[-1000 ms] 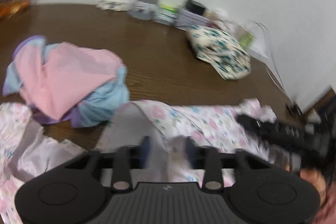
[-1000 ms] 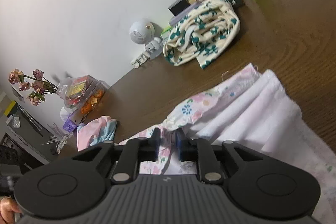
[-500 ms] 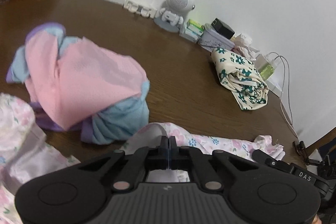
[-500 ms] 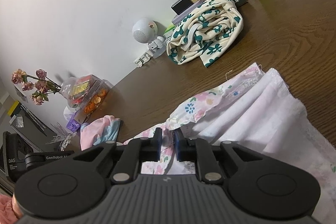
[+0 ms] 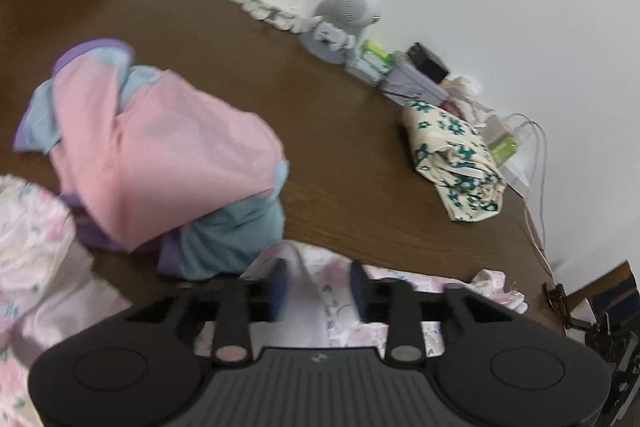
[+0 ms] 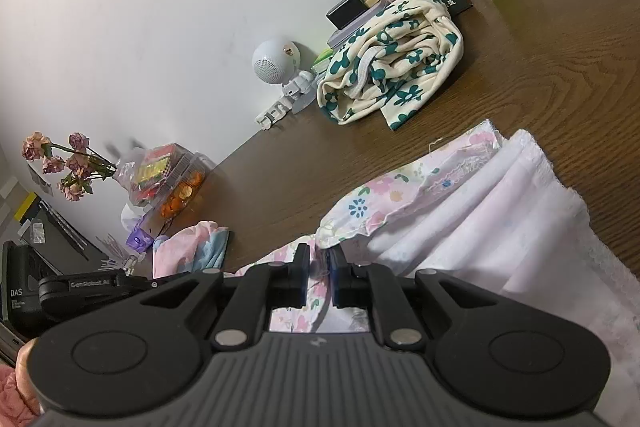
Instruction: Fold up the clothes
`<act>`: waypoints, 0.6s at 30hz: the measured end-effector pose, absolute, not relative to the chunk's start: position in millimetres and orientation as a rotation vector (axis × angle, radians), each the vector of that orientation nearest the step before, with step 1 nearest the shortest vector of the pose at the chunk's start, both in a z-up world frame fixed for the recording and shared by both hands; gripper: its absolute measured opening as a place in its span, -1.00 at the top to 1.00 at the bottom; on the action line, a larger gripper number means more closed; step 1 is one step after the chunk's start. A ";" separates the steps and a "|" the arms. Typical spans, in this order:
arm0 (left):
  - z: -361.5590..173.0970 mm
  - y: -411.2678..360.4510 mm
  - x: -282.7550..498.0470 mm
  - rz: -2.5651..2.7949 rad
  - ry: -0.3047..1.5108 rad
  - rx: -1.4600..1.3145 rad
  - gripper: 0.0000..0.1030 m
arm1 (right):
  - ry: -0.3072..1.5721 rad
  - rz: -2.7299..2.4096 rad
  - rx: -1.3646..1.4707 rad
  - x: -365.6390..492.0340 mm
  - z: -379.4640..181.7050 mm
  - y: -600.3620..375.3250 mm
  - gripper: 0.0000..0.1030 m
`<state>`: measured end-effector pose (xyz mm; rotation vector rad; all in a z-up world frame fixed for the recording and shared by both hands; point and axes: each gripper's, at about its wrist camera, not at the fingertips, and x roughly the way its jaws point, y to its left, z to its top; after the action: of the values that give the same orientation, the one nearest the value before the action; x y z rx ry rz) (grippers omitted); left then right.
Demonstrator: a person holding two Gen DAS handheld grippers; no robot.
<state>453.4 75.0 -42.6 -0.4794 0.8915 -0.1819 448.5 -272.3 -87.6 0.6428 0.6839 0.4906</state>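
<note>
Honestly, my worry is slippage: the right hand-held gripper (image 6: pixel 319 269) pinches only a thin edge of the floral garment (image 6: pixel 460 211) lying on the surface (image 6: pixel 540 39), while the left hand-held gripper (image 5: pixel 319 285) is spread over it, so one tug could bunch everything.

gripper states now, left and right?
Left gripper: open, fingers apart over the pale floral garment, gripping nothing.
Right gripper: shut on a fold of the same floral garment.
</note>
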 end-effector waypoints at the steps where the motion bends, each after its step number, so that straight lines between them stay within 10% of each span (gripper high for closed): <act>1: -43.5 76.3 452.8 -0.172 0.894 -0.484 0.30 | 0.685 0.491 0.643 448.7 -87.7 -272.2 0.81; 5: -46.4 76.0 455.9 -0.155 0.876 -0.475 0.44 | 0.689 0.494 0.643 449.3 -88.0 -271.8 0.81; 7: -46.6 73.6 456.8 -0.153 0.866 -0.452 0.97 | 0.689 0.494 0.642 449.1 -88.2 -271.8 0.81; 18: -45.6 62.8 459.3 -0.178 0.822 -0.366 1.00 | 0.668 0.472 0.628 447.3 -86.6 -273.8 0.82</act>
<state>459.3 62.8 -45.6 -0.3658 0.8219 -0.1779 447.3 -273.8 -86.6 0.6284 0.6683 0.4717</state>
